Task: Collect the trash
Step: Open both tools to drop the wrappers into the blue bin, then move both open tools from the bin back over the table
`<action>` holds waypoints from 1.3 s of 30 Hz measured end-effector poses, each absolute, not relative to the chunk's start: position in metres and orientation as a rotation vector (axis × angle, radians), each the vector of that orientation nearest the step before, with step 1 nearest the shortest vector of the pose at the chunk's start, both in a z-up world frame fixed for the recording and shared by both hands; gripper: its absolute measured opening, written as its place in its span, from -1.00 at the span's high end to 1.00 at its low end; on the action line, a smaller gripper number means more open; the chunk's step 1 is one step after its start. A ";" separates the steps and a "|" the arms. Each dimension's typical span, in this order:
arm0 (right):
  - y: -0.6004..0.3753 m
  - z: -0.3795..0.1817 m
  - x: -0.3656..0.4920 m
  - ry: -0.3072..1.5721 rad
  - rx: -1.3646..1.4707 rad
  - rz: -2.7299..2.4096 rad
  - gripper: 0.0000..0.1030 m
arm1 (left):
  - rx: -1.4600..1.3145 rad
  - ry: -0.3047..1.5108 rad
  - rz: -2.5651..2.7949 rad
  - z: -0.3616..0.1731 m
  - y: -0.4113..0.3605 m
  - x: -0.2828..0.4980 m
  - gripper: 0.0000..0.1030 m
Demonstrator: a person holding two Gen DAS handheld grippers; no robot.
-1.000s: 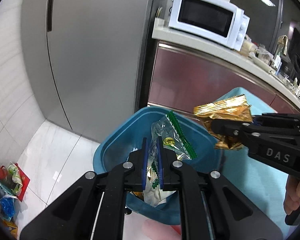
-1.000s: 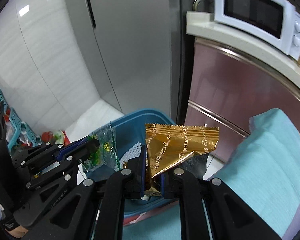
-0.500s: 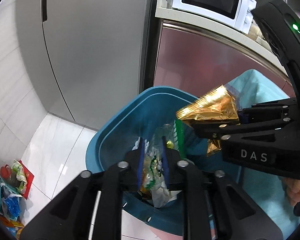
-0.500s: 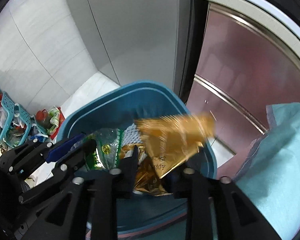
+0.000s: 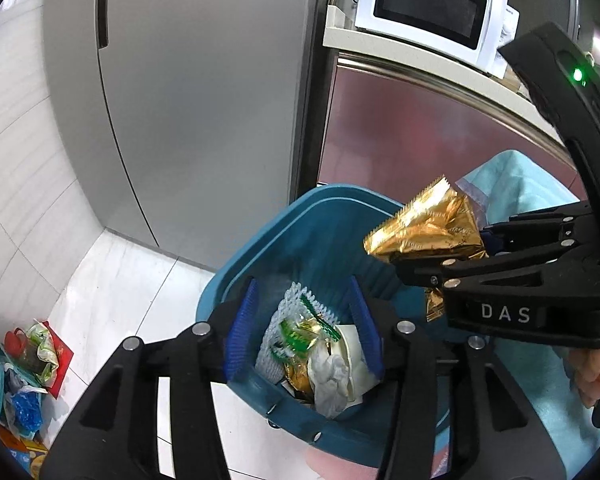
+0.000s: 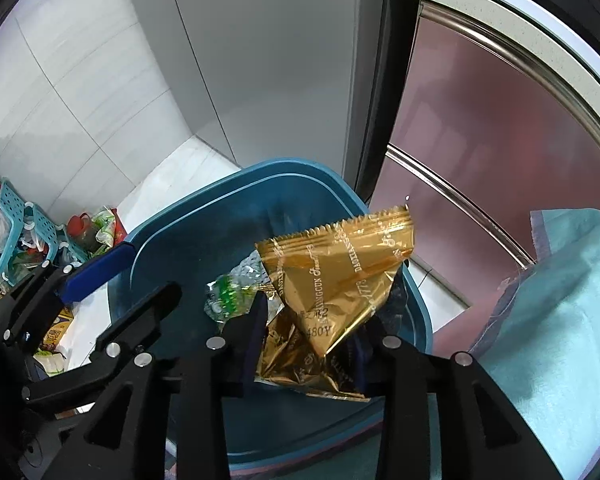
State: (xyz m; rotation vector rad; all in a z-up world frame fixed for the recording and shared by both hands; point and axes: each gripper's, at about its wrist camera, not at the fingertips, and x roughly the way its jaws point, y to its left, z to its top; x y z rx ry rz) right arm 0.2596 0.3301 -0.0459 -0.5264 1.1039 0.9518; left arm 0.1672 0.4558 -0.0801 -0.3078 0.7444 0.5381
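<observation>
Blue bin (image 5: 328, 216): left gripper (image 5: 304, 328) jaws just opened, empty; gold wrapper (image 6: 336, 272) hides right grip.

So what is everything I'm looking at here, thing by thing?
Trash bin: one, blue, on the floor below both tools.
Snack wrapper: one, gold, between the right tool's fingers, over the bin.
Green-printed wrapper: one, clear and green, in the bin.
Crumpled paper: white, in the bin.
Refrigerator: one, grey, behind the bin.
Microwave: one, white, on the counter.
Cabinet front: reddish, under the counter.
Cloth: teal, right of the bin.
Basket: teal, on the floor at left, packets beside it.
Left tool: black with blue pads, open and empty, jaws just been opening.
Right tool: black, jaws just been opening around the gold wrapper.
Hand: one, holding the right tool.
</observation>
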 end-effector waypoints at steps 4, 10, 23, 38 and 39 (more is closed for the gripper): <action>0.329 -0.045 0.259 1.097 -0.529 0.950 0.18 | -0.312 0.730 0.548 -0.074 0.457 0.160 0.03; 0.330 -0.040 0.258 1.086 -0.523 0.951 0.11 | -0.320 0.715 0.555 -0.069 0.460 0.151 -0.04; 0.290 -0.015 0.264 0.997 -0.405 0.921 -0.44 | -0.289 0.676 0.568 -0.048 0.447 0.139 -0.58; 0.217 0.028 0.247 0.823 -0.301 0.908 -0.86 | -0.274 0.636 0.609 -0.017 0.416 0.112 -0.89; 0.212 0.030 0.244 0.812 -0.299 0.908 -0.86 | -0.269 0.635 0.610 -0.015 0.412 0.110 -0.89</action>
